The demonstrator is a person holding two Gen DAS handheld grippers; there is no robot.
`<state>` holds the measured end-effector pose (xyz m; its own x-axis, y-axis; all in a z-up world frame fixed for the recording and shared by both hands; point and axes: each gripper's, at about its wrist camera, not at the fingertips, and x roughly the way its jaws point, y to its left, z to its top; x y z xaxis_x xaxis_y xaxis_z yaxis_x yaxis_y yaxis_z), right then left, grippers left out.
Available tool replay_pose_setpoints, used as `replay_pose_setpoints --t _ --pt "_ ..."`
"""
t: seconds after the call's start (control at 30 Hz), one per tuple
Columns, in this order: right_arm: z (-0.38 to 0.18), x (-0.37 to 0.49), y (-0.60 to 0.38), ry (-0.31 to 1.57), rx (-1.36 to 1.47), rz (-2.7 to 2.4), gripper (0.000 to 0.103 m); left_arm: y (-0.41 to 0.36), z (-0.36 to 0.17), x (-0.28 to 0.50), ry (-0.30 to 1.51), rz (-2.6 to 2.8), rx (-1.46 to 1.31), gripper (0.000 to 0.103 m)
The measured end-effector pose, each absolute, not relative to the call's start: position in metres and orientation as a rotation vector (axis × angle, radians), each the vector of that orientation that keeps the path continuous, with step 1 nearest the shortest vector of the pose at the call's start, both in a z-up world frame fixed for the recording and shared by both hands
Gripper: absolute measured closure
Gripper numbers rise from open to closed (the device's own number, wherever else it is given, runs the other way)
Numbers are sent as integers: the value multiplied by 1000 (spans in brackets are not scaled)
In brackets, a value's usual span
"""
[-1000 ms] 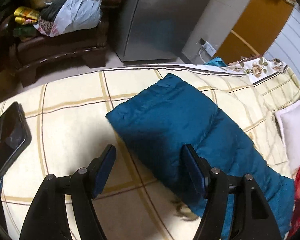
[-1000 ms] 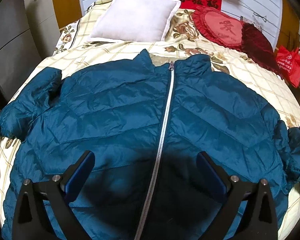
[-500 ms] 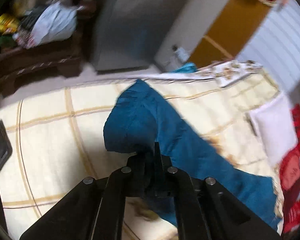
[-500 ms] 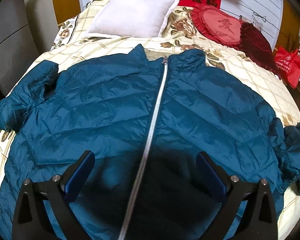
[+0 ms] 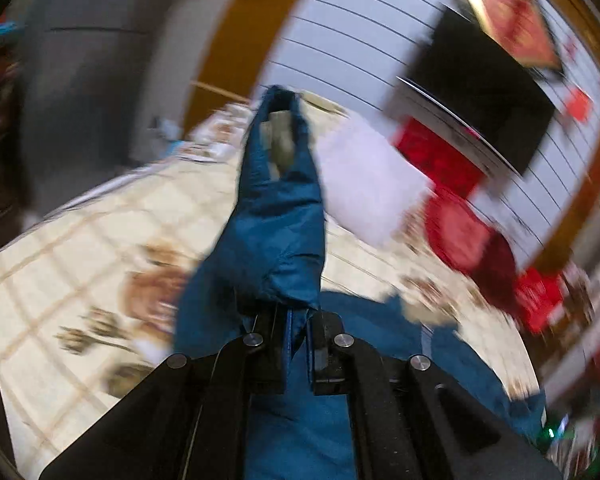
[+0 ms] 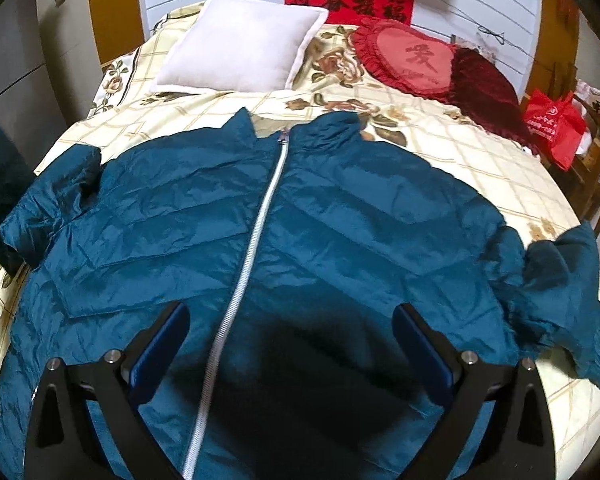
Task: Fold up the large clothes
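**Left wrist view: sleeve pinched and lifted off the bed**

Left wrist camera is showing the left gripper (image 5: 296, 344) with its fingers (image 5: 320, 344) pressed together on a fold of the blue sleeve (image 5: 278, 216). The sleeve is standing up from the fingers, its open cuff at the top showing a pale lining. This view is blurred, so finer detail is hard to tell. Below and to the right of the fingers, more blue fabric is lying on the bed (image 5: 80, 232), whose cover is cream with a tan grid and flower prints. A white pillow (image 5: 370, 184) and red cushions (image 5: 464, 236) are sitting toward the head of the bed.

Right wrist camera is showing the jacket (image 6: 340, 216) lying flat, front up and zipped, across the middle of the bed (image 6: 452, 140), collar toward the head of the bed. The silver zipper (image 6: 252, 236) is running down its centre. The right gripper (image 6: 292, 348) is hovering above the hem end of the jacket with its fingers (image 6: 420, 352) spread wide and holding nothing. The sleeve near the right edge of the bed is lying crumpled. The white pillow (image 6: 244, 44) and a red heart cushion (image 6: 412, 60) are resting at the head of the bed. A red bag (image 6: 552, 124) is sitting beside the bed's right edge.
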<state>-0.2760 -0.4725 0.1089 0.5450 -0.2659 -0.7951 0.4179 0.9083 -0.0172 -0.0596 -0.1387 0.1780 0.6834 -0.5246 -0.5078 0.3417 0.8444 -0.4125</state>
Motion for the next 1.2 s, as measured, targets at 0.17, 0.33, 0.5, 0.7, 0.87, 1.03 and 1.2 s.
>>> replay_pose_setpoints --t 0.17,0.33,0.5,0.7,0.87,1.03,1.2 --pt "108 -295 -487 921 203 -436 0 -219 167 -92 712 -624 -206 86" --pt "105 -310 -500 921 218 -449 0 -275 131 -107 808 -667 -163 86" --pt "101 -324 -518 922 233 -477 0 -318 91 -119 891 -684 -105 86" --pt "96 -339 -540 923 270 -516 0 -354 54 -127 991 -722 -50 86" --pt "91 -347 -552 919 320 -524 0 -365 44 -142 1043 -814 -3 82" --pt "93 -351 -559 887 387 -524 0 -353 70 -174 977 -945 80 46" --pt "101 -351 -560 851 443 -508 0 -307 101 -179 921 -950 13 35"
